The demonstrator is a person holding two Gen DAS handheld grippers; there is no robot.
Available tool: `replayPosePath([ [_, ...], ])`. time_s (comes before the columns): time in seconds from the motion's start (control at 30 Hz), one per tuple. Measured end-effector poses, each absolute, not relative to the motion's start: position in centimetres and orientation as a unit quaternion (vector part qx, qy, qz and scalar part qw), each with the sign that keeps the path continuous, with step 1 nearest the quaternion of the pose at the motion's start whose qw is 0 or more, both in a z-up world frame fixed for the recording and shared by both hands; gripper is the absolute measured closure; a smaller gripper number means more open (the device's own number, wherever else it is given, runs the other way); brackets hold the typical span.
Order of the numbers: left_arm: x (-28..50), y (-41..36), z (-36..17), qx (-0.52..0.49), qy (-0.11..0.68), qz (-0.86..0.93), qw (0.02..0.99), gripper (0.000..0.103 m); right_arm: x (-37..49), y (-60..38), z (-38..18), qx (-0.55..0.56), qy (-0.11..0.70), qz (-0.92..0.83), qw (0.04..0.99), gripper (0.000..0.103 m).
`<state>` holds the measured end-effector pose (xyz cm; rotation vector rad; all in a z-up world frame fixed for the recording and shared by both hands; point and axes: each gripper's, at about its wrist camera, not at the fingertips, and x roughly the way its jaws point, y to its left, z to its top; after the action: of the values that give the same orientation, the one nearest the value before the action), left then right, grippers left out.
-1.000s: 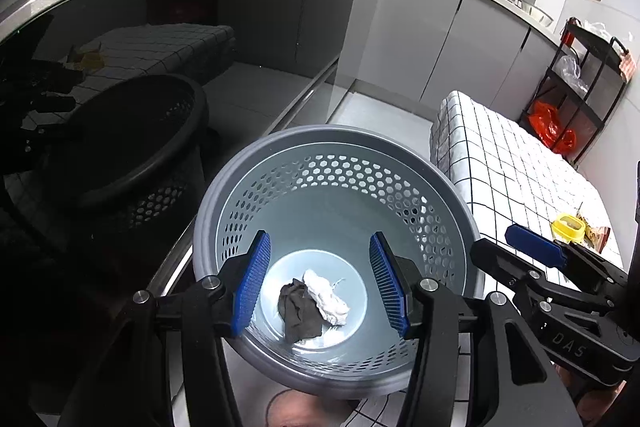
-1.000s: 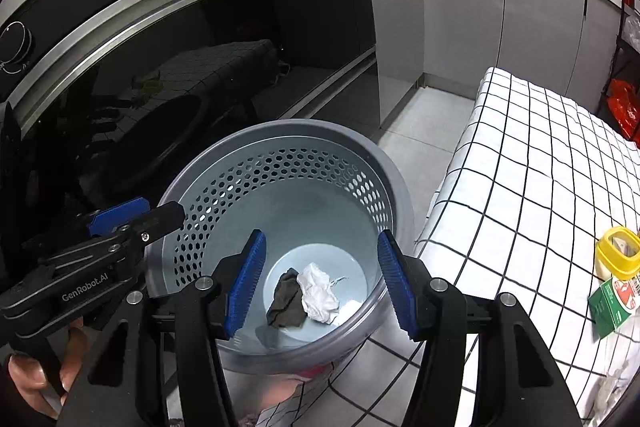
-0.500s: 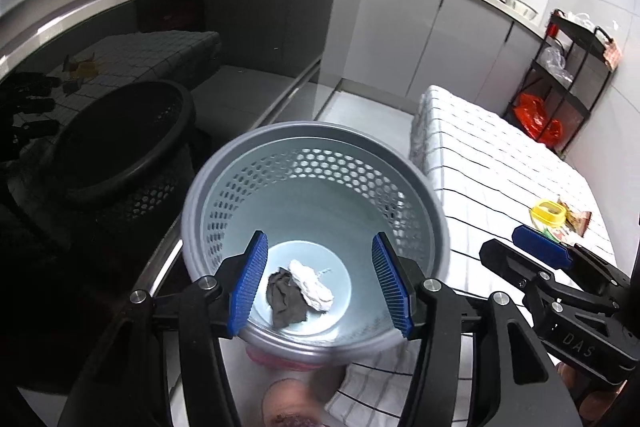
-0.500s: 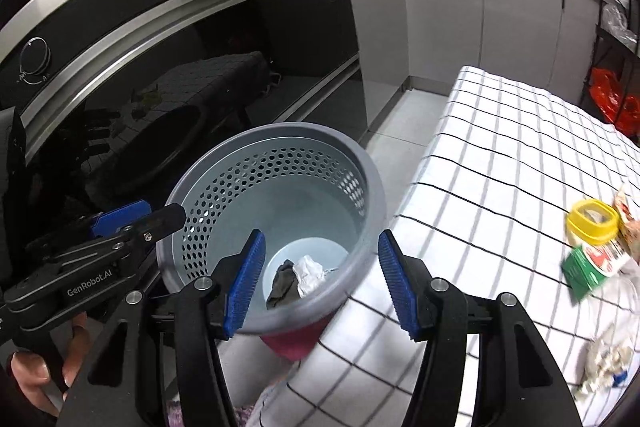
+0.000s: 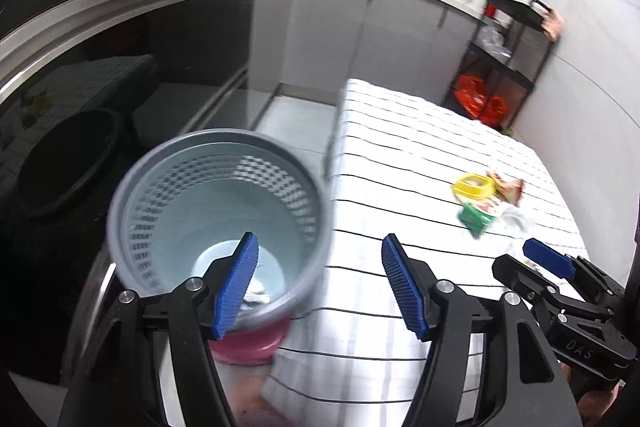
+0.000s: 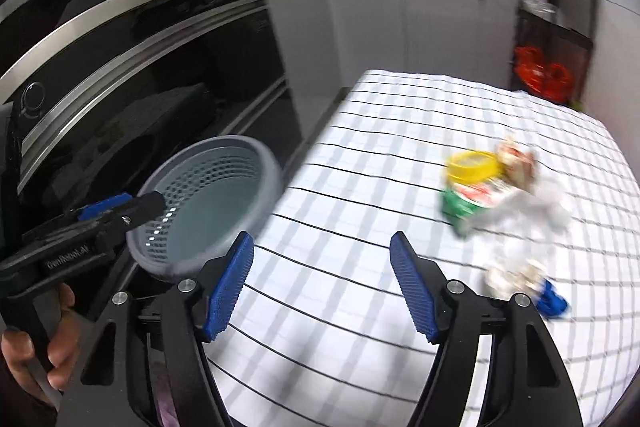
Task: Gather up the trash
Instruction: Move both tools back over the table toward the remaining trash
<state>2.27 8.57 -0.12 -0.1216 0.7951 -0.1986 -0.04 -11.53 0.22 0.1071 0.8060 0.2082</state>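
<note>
A grey perforated waste basket [image 5: 216, 223] [image 6: 208, 211] stands beside the checked table [image 5: 400, 163] [image 6: 360, 227], with a scrap of trash just visible at its bottom. My left gripper [image 5: 316, 283] hangs over the basket's right rim and the table edge; its jaws are opening with nothing between them. My right gripper [image 6: 322, 283] hovers over the tablecloth, its jaws opening too and nothing in them. On the table lie a yellow lid [image 6: 474, 167], a green packet [image 6: 464, 201], a brown wrapper [image 6: 516, 163], clear plastic [image 6: 536, 211], crumpled paper [image 6: 512, 275] and a blue scrap [image 6: 552, 301].
A dark oven front [image 6: 132, 79] stands left of the basket and grey cabinets [image 5: 360, 39] run along the back. A black rack [image 5: 508, 67] with red bags stands at the far right. The basket sits on a pink base [image 5: 252, 343]. A hand [image 6: 24, 355] grips the left tool.
Both grippers have swung right, away from over the basket toward the table, and their jaws have widened. The trash pile on the table has come into fuller view.
</note>
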Motion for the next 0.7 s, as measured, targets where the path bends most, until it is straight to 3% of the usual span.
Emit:
replayPosePath([
  [0.7, 0.9, -4.1, -3.1, -0.022, 0.415, -0.165, 0.894, 0.025, -5.1, -30.4, -4.6, 0.092, 0.413, -0.058, 0.904, 0.034],
])
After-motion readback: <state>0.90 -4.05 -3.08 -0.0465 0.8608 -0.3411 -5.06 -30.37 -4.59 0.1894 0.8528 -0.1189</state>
